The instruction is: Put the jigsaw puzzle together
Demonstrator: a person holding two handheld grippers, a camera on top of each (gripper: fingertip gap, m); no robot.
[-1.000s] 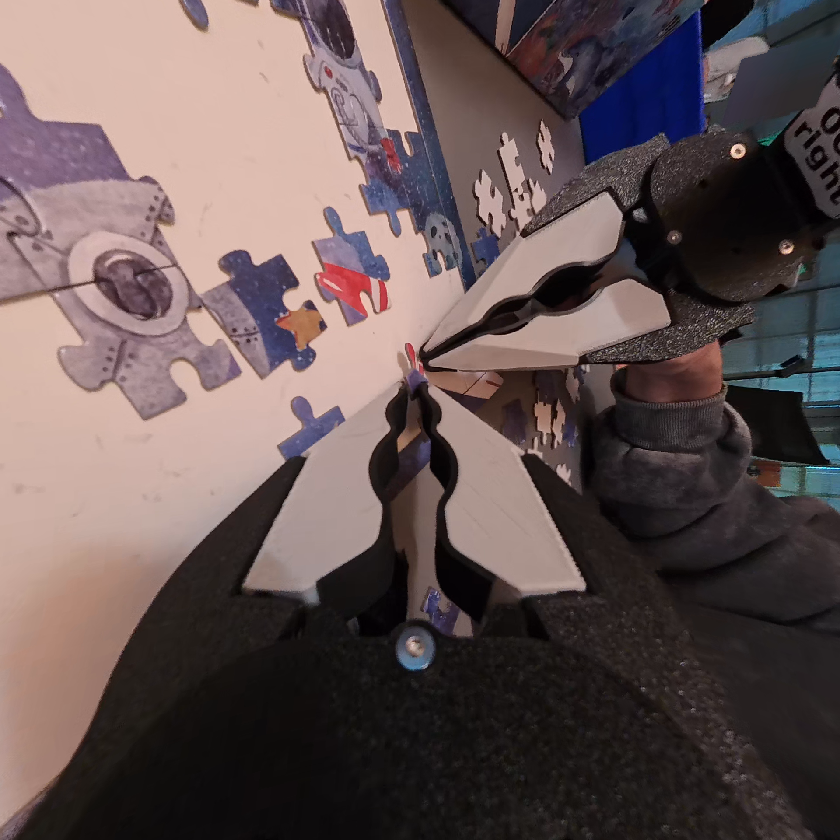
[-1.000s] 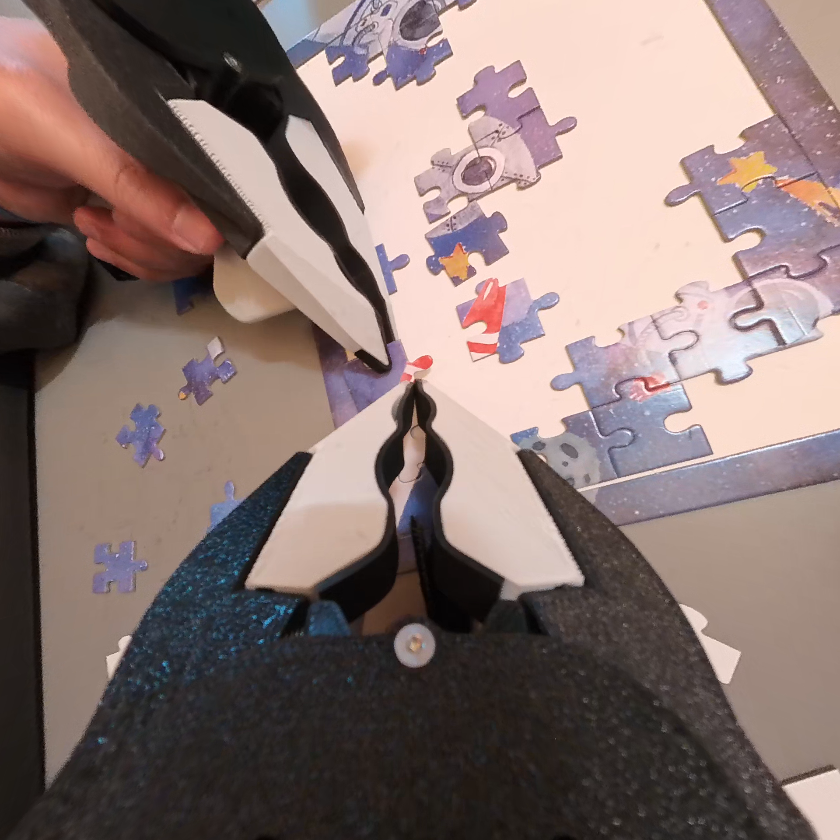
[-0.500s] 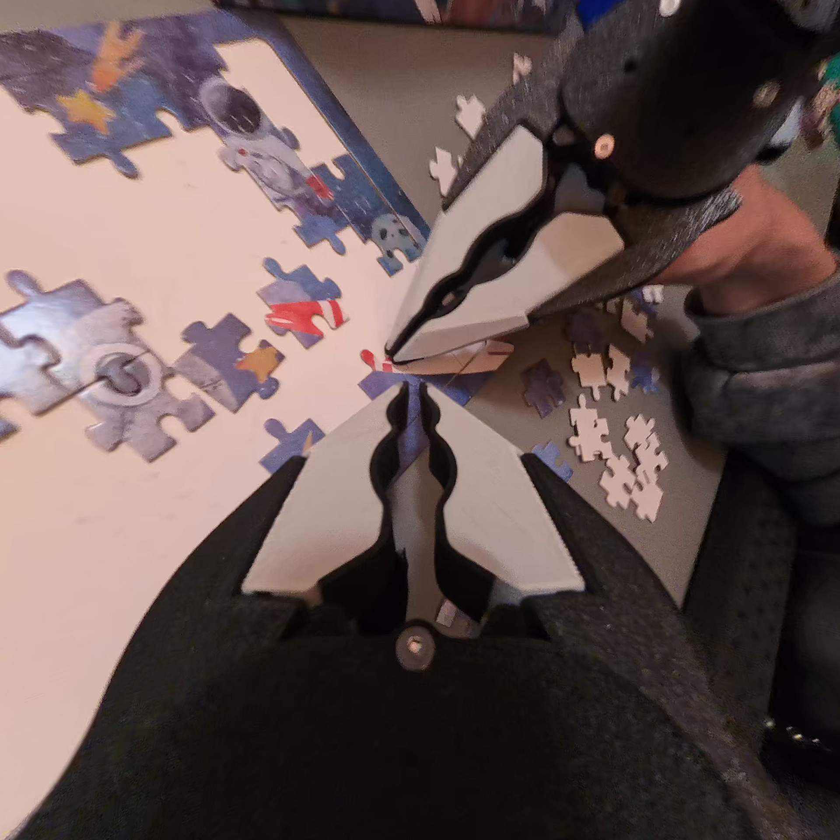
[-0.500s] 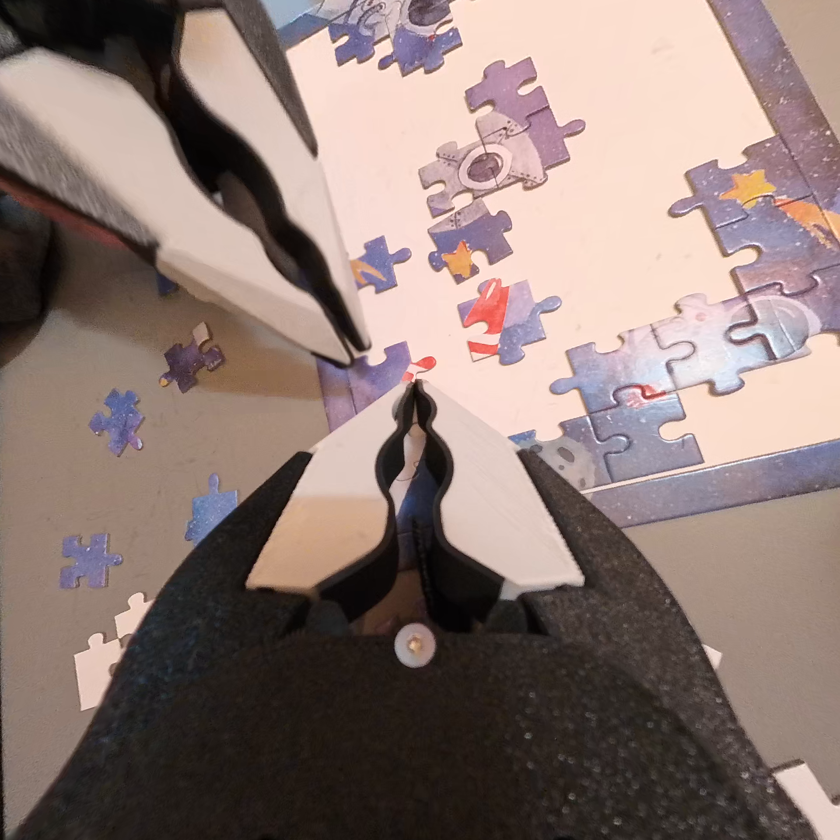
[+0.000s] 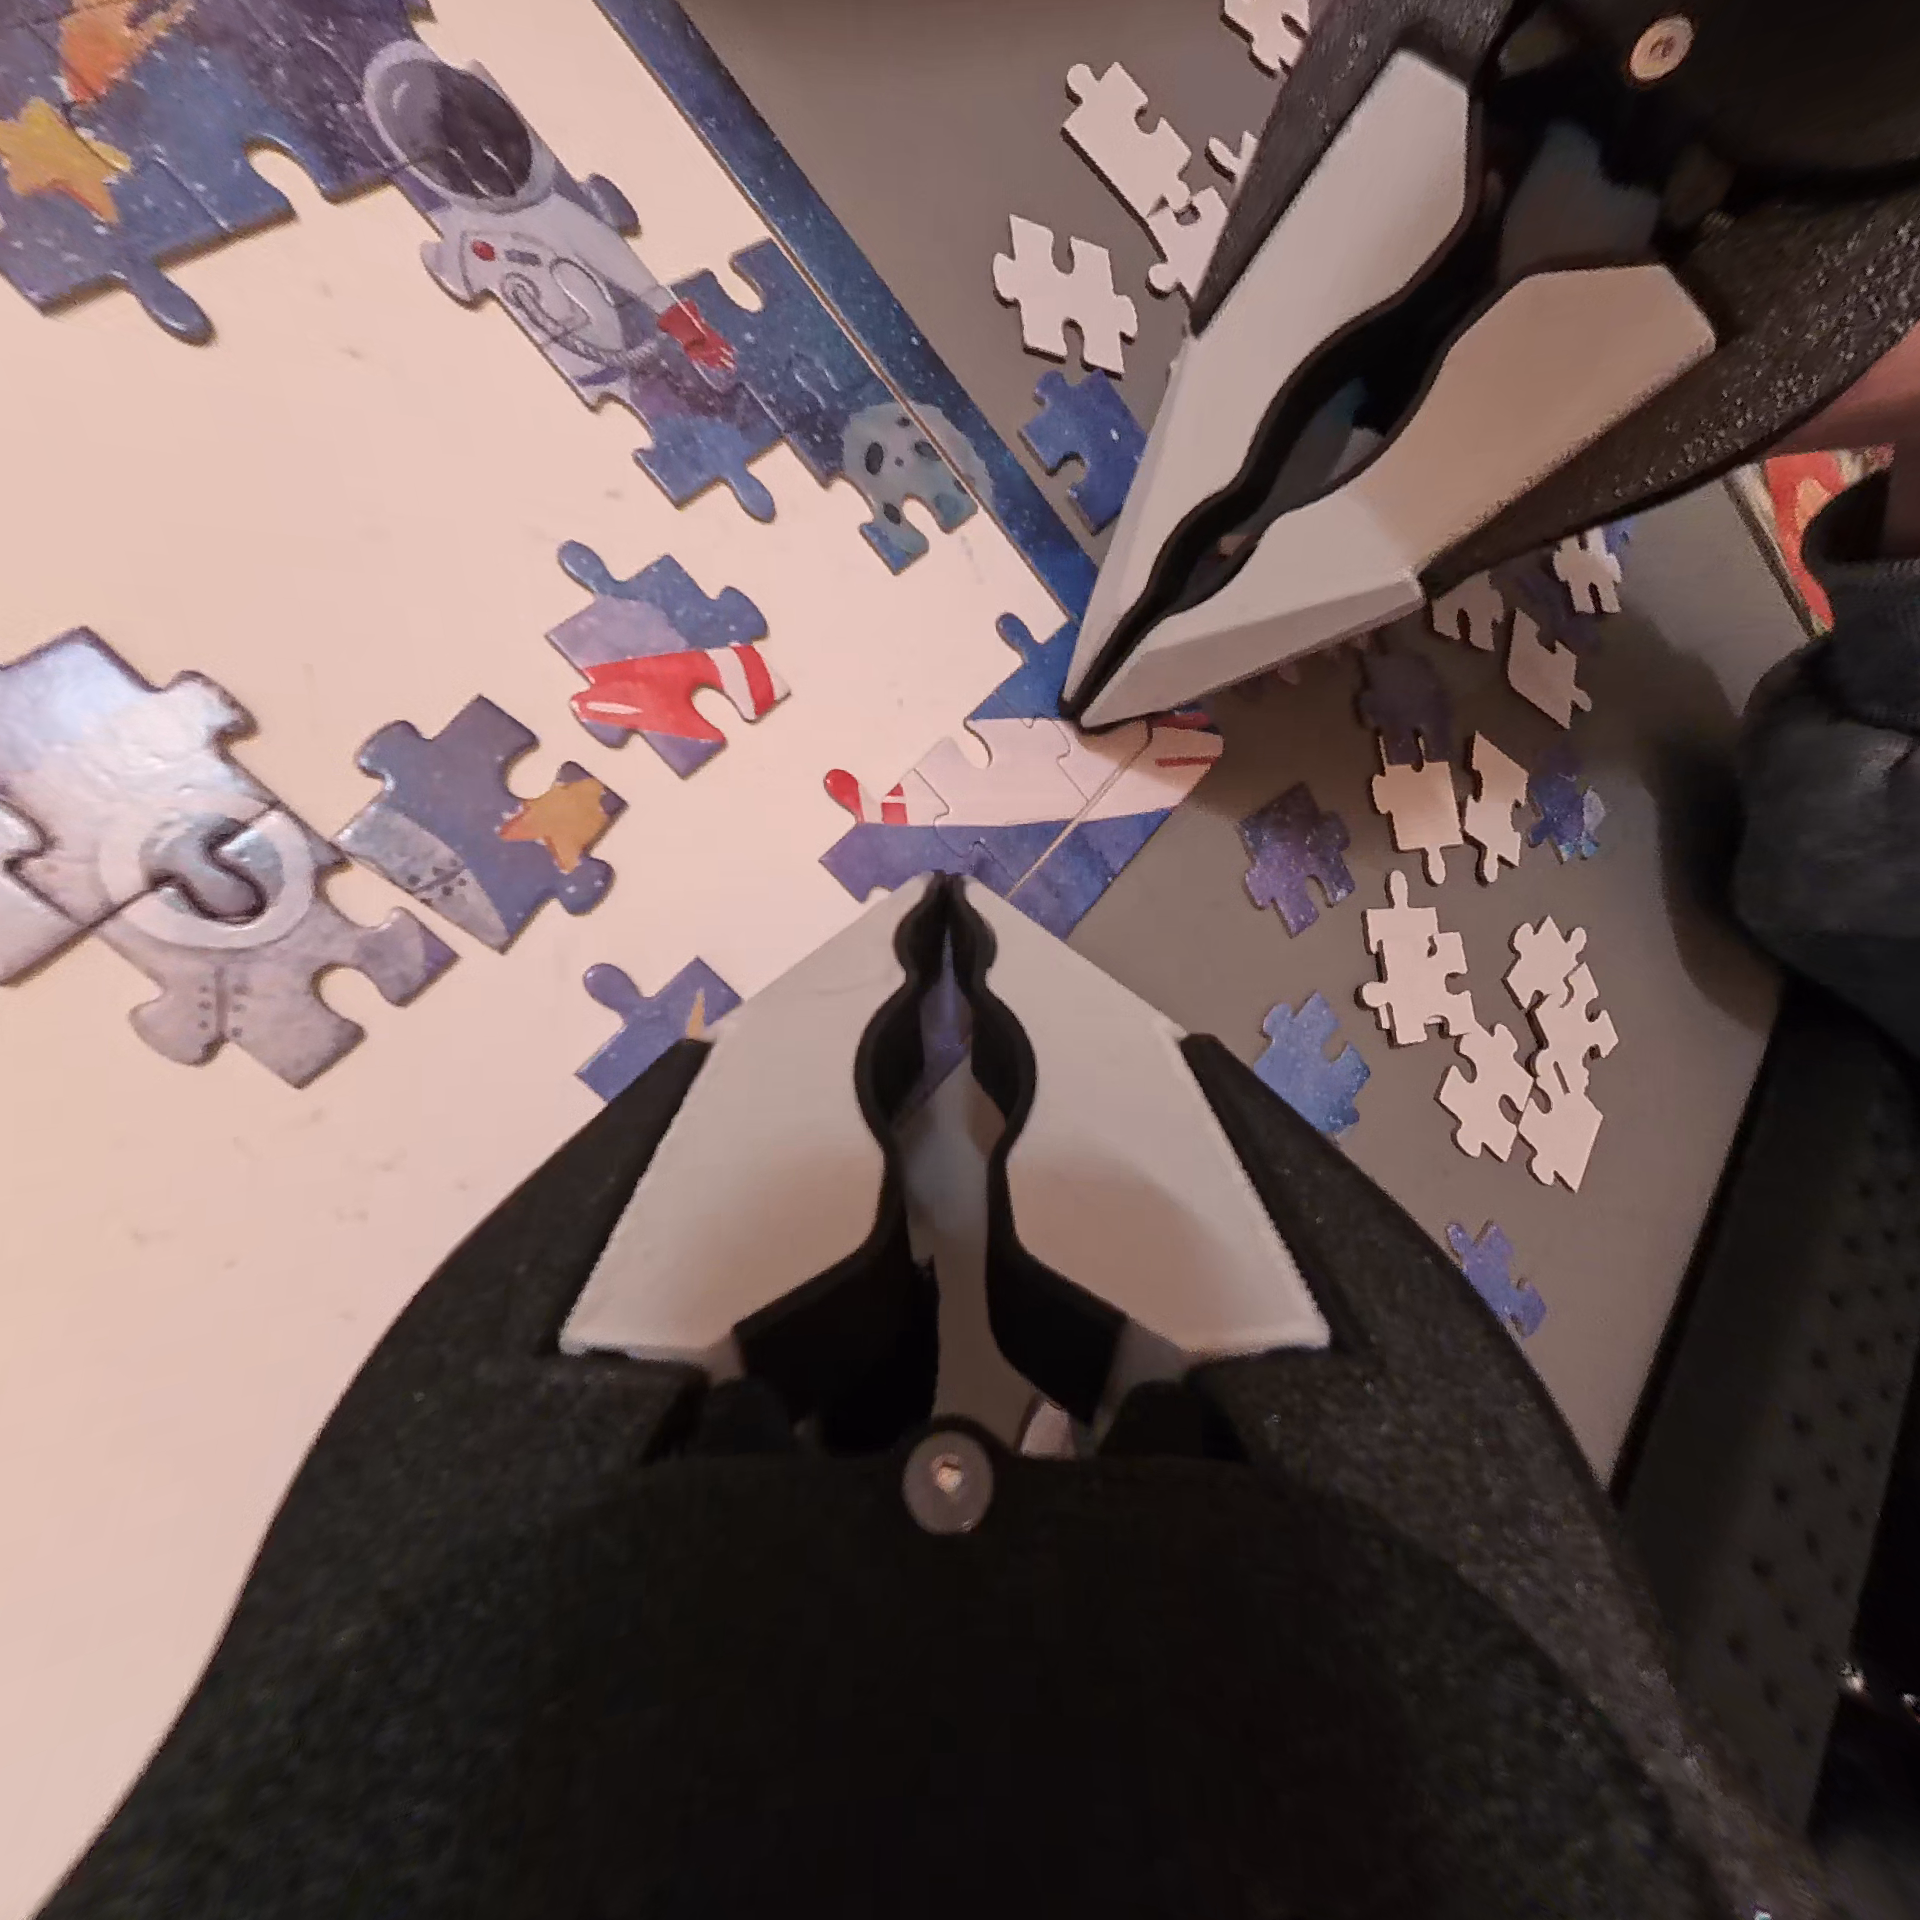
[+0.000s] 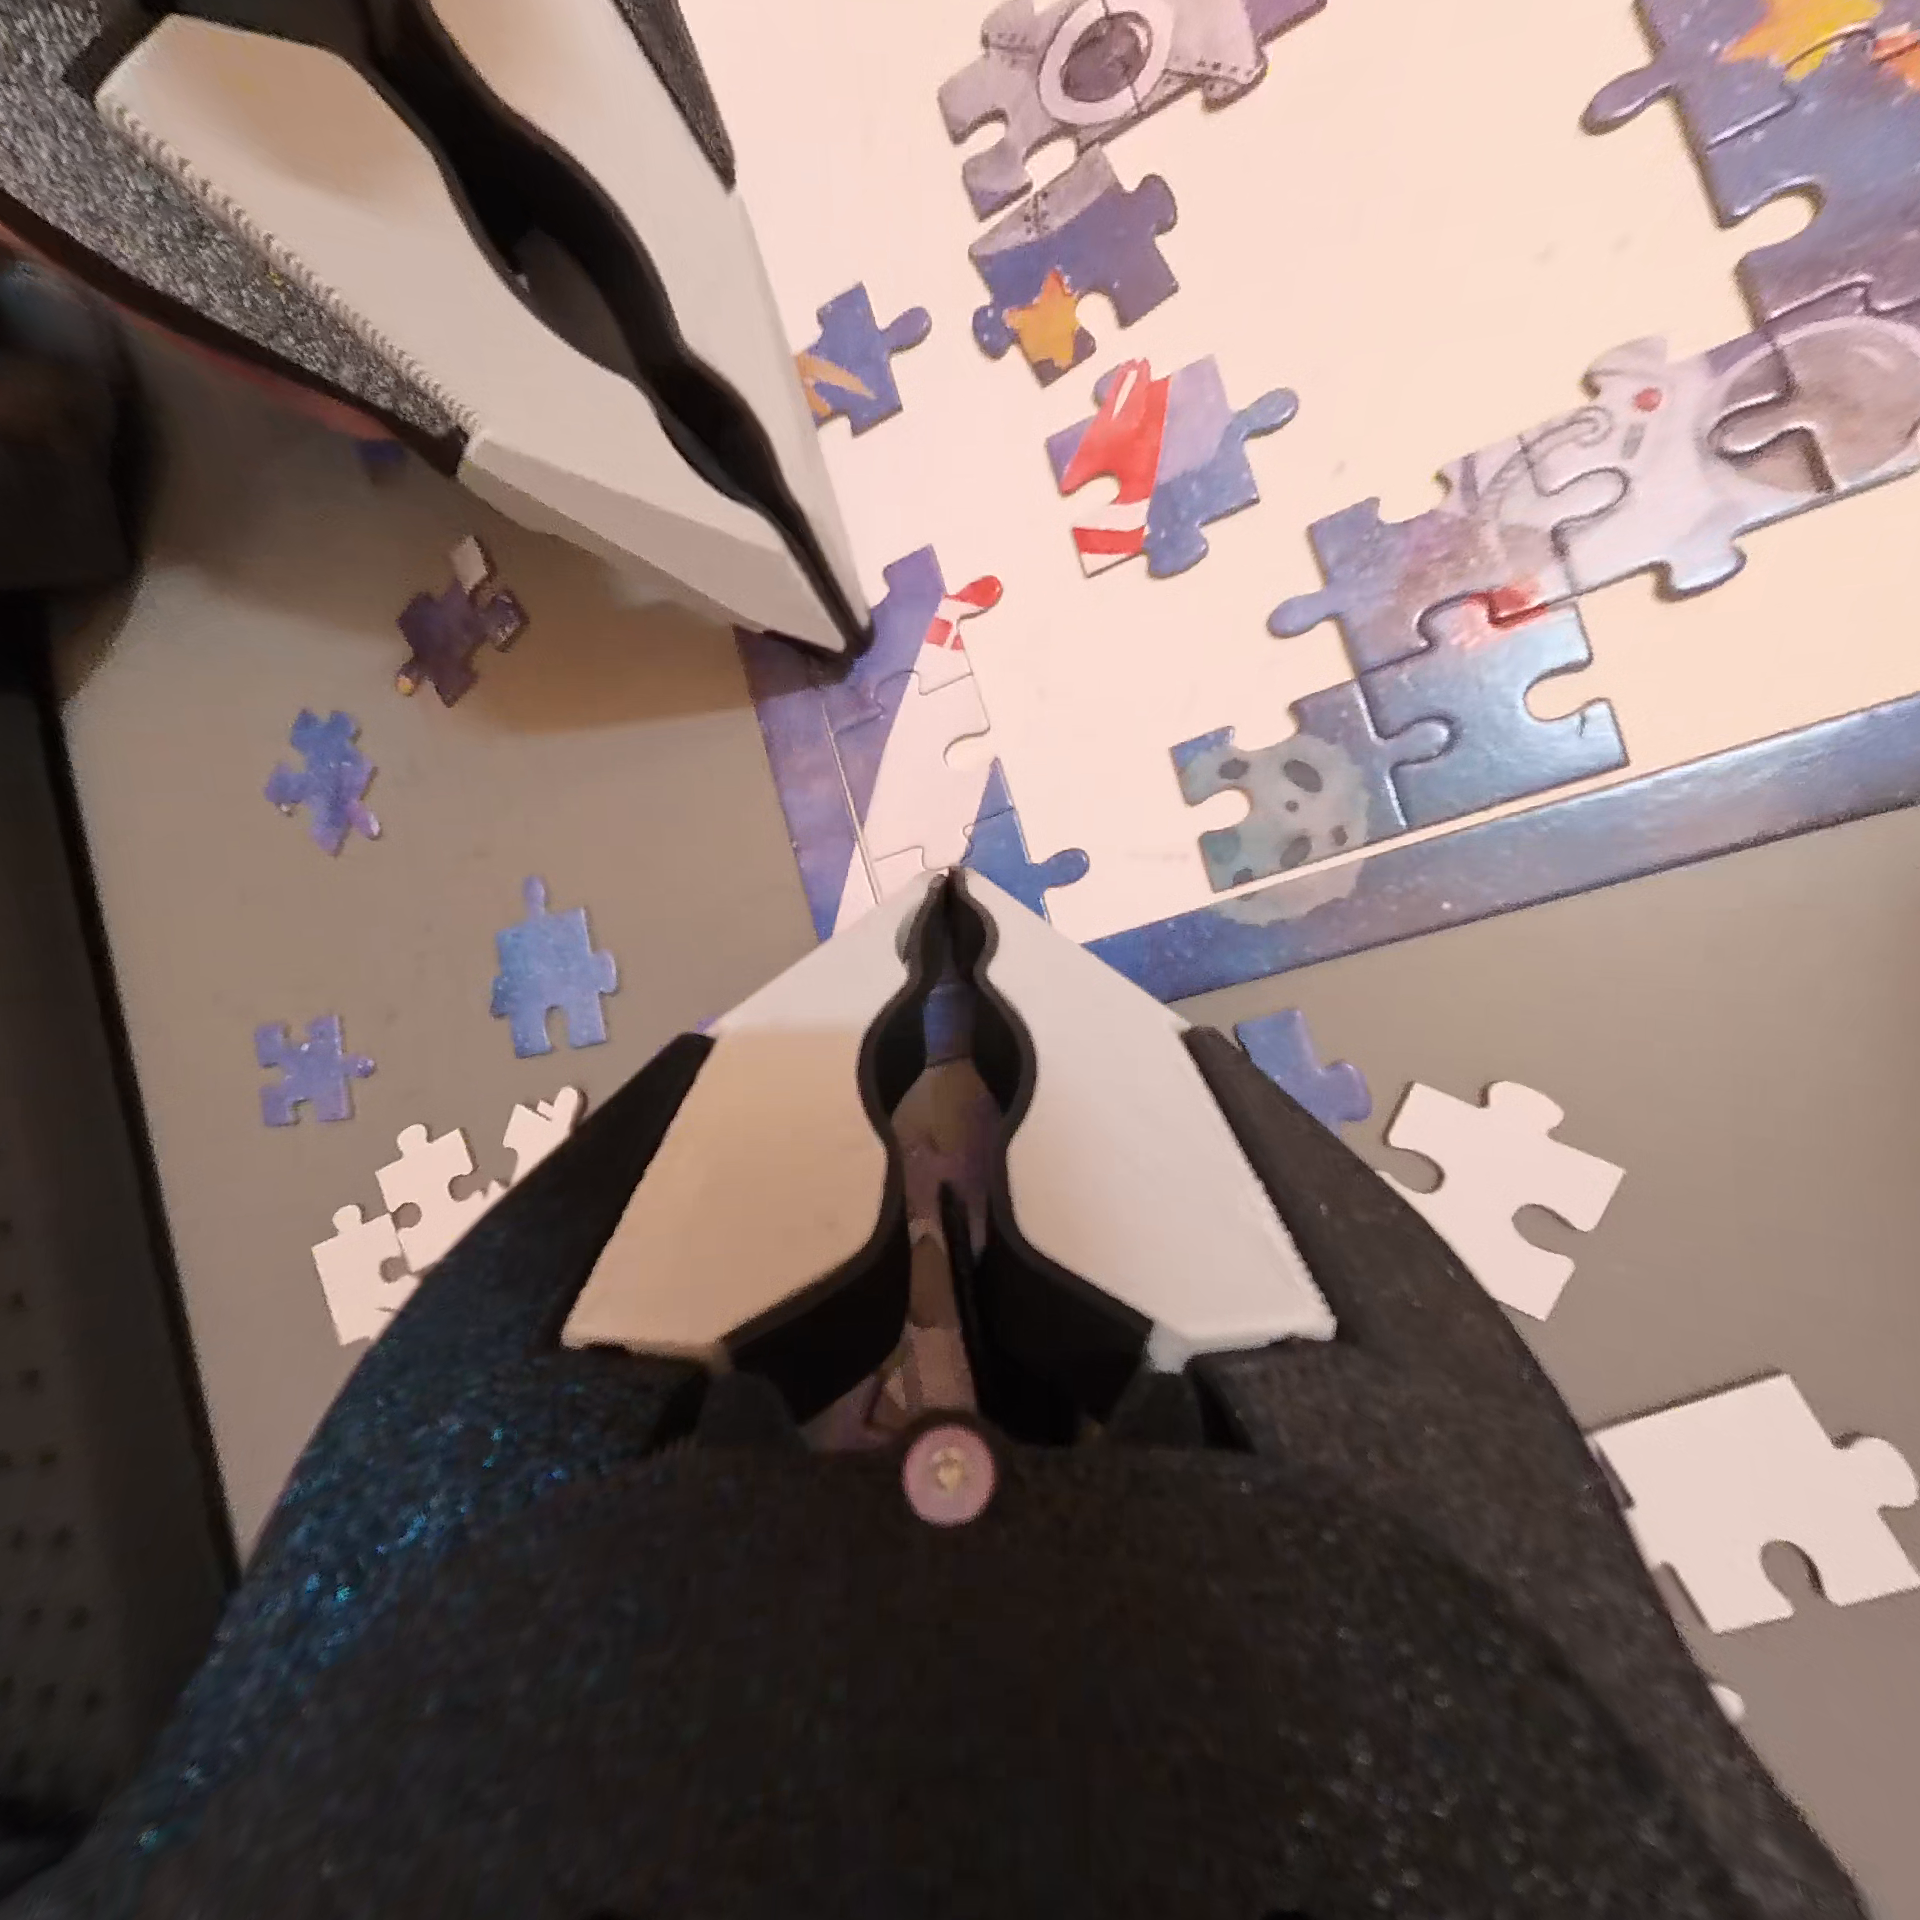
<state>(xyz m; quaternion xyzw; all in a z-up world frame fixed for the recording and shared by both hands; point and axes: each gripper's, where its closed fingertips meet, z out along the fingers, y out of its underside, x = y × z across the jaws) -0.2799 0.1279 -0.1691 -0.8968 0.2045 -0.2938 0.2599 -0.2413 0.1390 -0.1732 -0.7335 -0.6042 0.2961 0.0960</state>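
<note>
The puzzle tray has a cream base (image 5: pixel 260 1195) and a blue frame (image 6: pixel 1558 862). In its corner lies a joined cluster of rocket pieces (image 5: pixel 1039 800), white and blue with red stripes; it also shows in the right wrist view (image 6: pixel 914 748). My left gripper (image 5: pixel 940 883) is shut, its tips at the cluster's near edge. My right gripper (image 5: pixel 1081 717) is shut, its tips on the cluster's far side. In the right wrist view my right gripper (image 6: pixel 945 883) sits at the cluster's near end and my left gripper (image 6: pixel 847 639) at its far end.
Inside the tray lie a red-striped piece (image 5: pixel 665 675), a star piece (image 5: pixel 488 821), a grey porthole cluster (image 5: pixel 156 862) and a joined astronaut section (image 5: pixel 540 249). Loose blue and face-down white pieces (image 5: pixel 1475 1039) are scattered on the grey table (image 6: pixel 1558 1060). A sleeve (image 5: pixel 1829 810) is at the right. Spacing between my two grippers at the tips: around 5 cm.
The left wrist view has swung round and both grippers have drawn a little apart. The rocket cluster now shows flat in the tray corner between the two shut tips.
</note>
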